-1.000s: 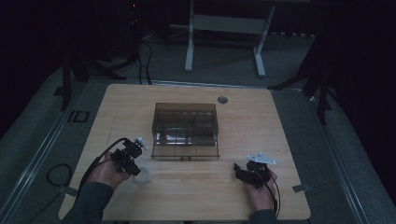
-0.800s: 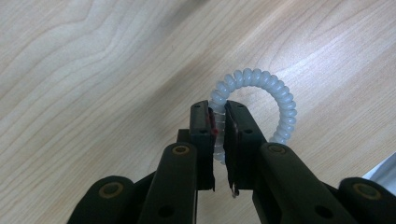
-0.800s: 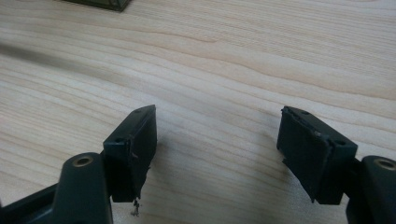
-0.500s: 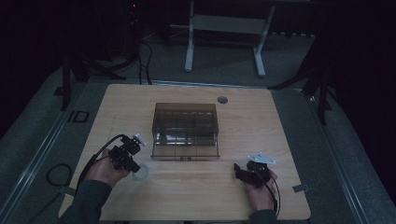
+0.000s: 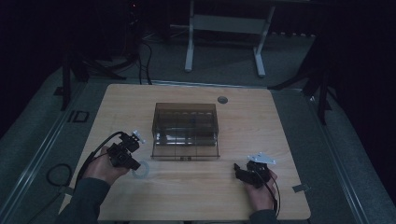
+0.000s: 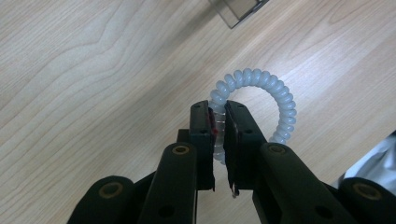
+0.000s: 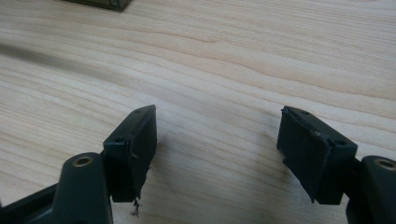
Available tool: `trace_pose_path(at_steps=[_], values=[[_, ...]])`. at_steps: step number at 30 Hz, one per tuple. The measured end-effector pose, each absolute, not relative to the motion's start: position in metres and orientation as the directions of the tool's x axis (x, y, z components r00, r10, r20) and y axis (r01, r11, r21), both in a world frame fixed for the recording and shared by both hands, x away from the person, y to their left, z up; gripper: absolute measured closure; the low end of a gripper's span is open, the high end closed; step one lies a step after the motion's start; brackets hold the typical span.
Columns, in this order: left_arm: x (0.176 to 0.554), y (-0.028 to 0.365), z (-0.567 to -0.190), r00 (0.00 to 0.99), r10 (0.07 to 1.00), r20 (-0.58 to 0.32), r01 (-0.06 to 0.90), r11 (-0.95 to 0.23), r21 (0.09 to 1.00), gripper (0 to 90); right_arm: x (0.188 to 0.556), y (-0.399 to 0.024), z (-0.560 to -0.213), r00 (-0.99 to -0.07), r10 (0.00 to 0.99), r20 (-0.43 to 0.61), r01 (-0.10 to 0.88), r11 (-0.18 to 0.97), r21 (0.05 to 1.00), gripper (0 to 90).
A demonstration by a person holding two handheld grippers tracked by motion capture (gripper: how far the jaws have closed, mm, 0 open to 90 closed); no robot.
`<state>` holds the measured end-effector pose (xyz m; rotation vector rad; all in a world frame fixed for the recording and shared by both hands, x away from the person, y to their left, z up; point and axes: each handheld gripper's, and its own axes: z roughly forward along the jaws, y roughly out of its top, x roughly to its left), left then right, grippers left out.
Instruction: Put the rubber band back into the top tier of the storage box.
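A pale spiral hair tie forms a ring on the wooden table, and my left gripper is shut on its near side. In the high view that left gripper sits at the front left, with the hair tie just past its tips. My right gripper rests at the front right; its jaws stand wide open over bare wood with nothing between them. A smoky transparent box stands at the table's middle, between and beyond both grippers.
A corner of the transparent box shows at the top of the left gripper view. A small round grommet lies near the table's far edge. A strip of tape sticks near the right edge. White desk legs stand on the floor beyond.
My left gripper has shifted slightly toward the near edge and now grips the hair tie on the table. The right gripper has stayed put.
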<state>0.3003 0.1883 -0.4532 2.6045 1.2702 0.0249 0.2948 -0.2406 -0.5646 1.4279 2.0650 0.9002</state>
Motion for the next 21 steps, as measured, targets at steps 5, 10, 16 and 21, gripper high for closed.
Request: trace_pose_path(at_steps=[5,10,16,21], values=[[0.300,0.187,-0.449,0.624,0.777,-0.084,0.770,-0.595,0.230,82.2,0.295,-0.240,-0.565,-0.346,0.938,-0.010,0.631,0.240,0.738,28.5],[0.301,0.187,-0.445,0.631,0.772,-0.079,0.764,-0.602,0.232,82.2,0.295,-0.240,-0.565,-0.346,0.938,-0.010,0.631,0.240,0.738,28.5],[0.303,0.185,-0.441,0.635,0.768,-0.083,0.761,-0.603,0.240,82.2,0.295,-0.240,-0.564,-0.345,0.939,-0.009,0.631,0.239,0.738,28.5],[0.304,0.184,-0.437,0.641,0.763,-0.086,0.756,-0.608,0.243,82.2,0.295,-0.240,-0.565,-0.344,0.939,-0.008,0.631,0.238,0.739,28.5]])
